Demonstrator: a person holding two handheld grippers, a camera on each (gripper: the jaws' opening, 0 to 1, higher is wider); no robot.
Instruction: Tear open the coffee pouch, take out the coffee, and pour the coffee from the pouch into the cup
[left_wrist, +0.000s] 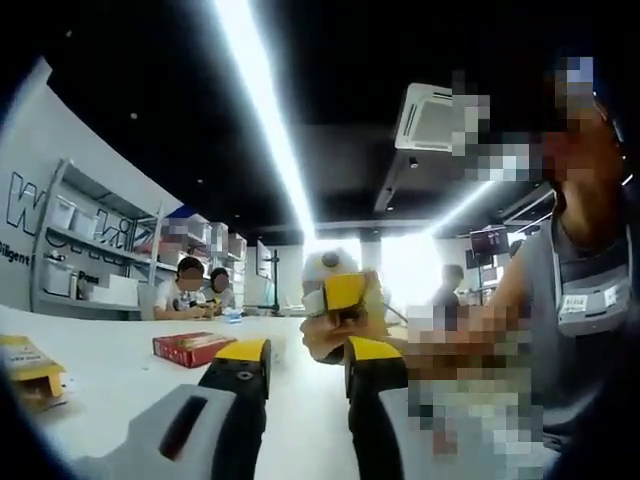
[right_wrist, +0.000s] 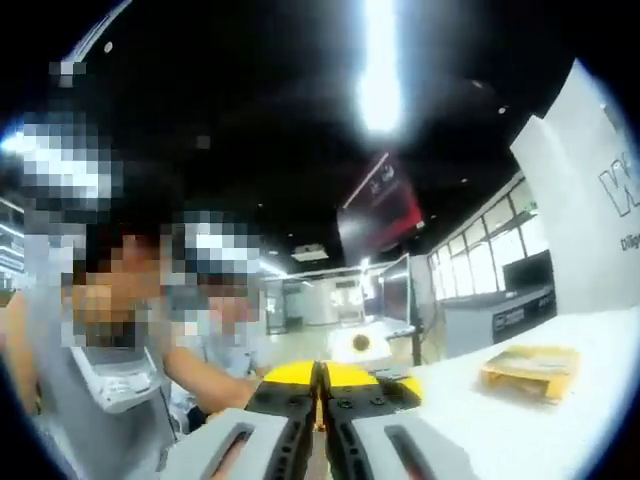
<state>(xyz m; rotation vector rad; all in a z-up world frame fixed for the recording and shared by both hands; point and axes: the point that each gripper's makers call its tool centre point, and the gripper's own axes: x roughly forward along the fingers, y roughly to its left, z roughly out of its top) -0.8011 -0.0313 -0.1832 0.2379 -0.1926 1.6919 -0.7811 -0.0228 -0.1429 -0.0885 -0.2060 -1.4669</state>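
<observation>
On the far wall to my left I can read only fragments of large dark letters, a "W" and part of a smaller line beginning "Dil"; the rest is cut off. In the left gripper view my left gripper (left_wrist: 305, 352) stands with its two yellow-tipped jaws apart, a clear gap of white tabletop (left_wrist: 120, 375) between them and nothing held there. Just beyond them the other gripper's yellow tip (left_wrist: 345, 292) reaches in from the right, pinching something pale that may be the coffee pouch (left_wrist: 330, 265); it is too blurred for me to be sure. In the right gripper view my right gripper (right_wrist: 321, 380) has its jaws pressed together, and what sits between them I cannot make out. I count one red box (left_wrist: 192, 347) lying flat on the tabletop, left of my left gripper, and one yellow box (right_wrist: 530, 370) near the tabletop's edge. Two people (left_wrist: 198, 288) sit at the far end.
</observation>
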